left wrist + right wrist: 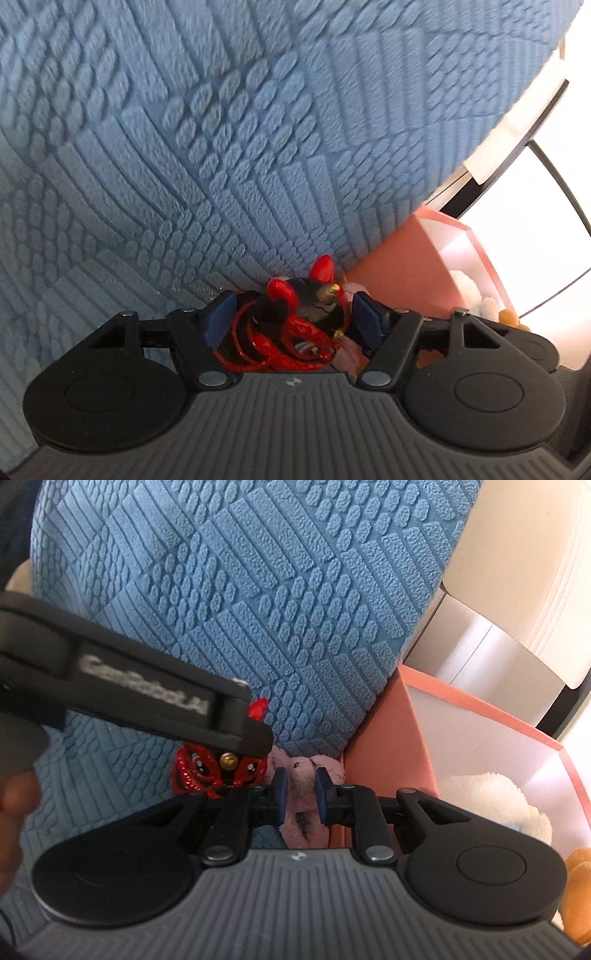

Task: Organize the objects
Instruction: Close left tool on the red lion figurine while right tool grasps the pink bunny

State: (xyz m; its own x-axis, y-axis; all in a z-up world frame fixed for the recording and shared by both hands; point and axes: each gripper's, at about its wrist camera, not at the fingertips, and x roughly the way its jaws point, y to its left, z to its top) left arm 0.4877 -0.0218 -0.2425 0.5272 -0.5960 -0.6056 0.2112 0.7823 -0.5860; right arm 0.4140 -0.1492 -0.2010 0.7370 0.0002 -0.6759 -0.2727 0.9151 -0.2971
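Note:
My left gripper (pixel 295 317) is shut on a red and black charm toy with red cords (pixel 295 325), close over the blue textured mat (pixel 221 147). In the right wrist view the same toy (pixel 218 771) sits under the left gripper's body (pixel 147 705). My right gripper (pixel 301 790) is shut on a pink plush toy (pixel 306 808) right beside the red toy. The pink box (pixel 380 738) stands just to the right of both grippers.
The pink box, also in the left wrist view (pixel 399 258), holds a white plush (pixel 487 797) and an orange plush (pixel 580 878). White cardboard flaps (pixel 498 627) stand behind it. A hand (pixel 14 812) shows at the left edge.

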